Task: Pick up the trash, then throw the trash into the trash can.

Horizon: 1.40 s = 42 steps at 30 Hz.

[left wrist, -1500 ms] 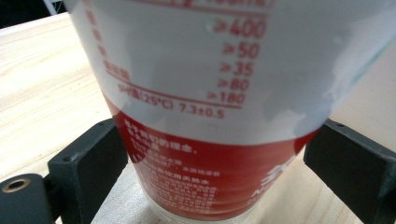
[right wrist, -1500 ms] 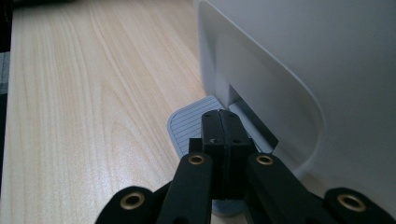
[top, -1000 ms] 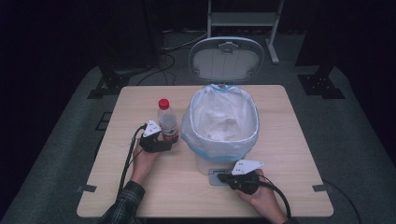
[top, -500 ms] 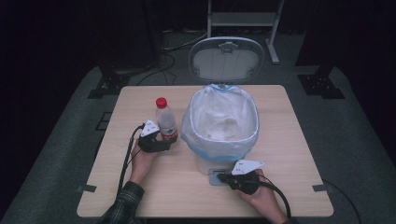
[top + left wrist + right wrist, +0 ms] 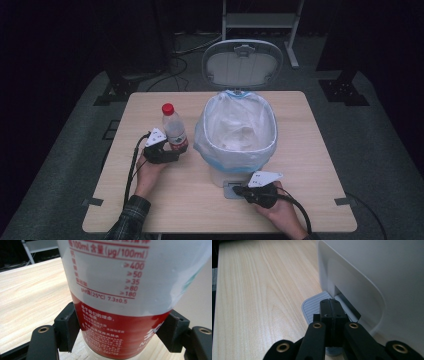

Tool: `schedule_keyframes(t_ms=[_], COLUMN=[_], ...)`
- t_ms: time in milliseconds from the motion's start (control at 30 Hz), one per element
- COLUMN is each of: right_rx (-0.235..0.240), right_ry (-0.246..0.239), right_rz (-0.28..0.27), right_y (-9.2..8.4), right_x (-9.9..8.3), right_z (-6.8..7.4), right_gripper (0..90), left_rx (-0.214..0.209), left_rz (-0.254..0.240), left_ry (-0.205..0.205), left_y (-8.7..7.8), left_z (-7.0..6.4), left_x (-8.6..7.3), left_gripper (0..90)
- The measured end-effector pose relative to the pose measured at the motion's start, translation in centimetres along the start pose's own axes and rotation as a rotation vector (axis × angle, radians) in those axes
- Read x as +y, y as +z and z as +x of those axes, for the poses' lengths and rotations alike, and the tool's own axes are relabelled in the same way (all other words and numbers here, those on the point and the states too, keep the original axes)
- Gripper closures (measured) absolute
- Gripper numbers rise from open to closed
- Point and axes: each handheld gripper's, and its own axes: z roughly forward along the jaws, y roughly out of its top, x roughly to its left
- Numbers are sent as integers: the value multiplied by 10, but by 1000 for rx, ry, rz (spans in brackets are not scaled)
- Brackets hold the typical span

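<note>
Since a second ago left gripper (image 5: 120, 340) has closed its jaws on bottle (image 5: 175, 131) beside bin (image 5: 235, 131); right gripper (image 5: 331, 315), pressed together, holds pedal (image 5: 312, 307) down; next lift bottle over bin

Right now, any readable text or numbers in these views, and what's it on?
All on the bottle label, held in the left gripper:
"100ml" and "(µg/100ml)"
"≥400", "≥50", "≥35", "≥80", "≥180"
"pH值(25°C) 7.3±0.5"
White small print on the label's red band: too blurred to read.

Red-capped bottle (image 5: 173, 129) with red-and-white label, white bin (image 5: 235, 137), bluish-edged liner, seemingly grey ridged pedal (image 5: 315, 307), pale woodgrain table (image 5: 150, 200)
</note>
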Motion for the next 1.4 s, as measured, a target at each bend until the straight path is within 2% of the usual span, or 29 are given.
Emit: schedule_keyframes(t_ms=[600, 867, 900, 1000, 1400], right_rx=[0, 1, 1, 1, 1], right_ry=[0, 1, 1, 1, 4], right_rz=[1, 1, 1, 1, 0], right_y=[0, 0, 0, 0, 0], right_x=[0, 0, 0, 0, 0], right_z=[0, 0, 0, 0, 0], right_gripper=[898, 898, 898, 898, 898], left_rx=[-43, -72, -80, -90, -139], left_rz=[-38, -73, -97, -100, -130], left_ry=[1, -16, -22, -39, -52], left_y=[-25, -38, -41, -44, -56], left_z=[-3, -4, -5, -5, -8], left_x=[15, 24, 27, 30, 45], left_gripper=[276, 276, 276, 277, 277])
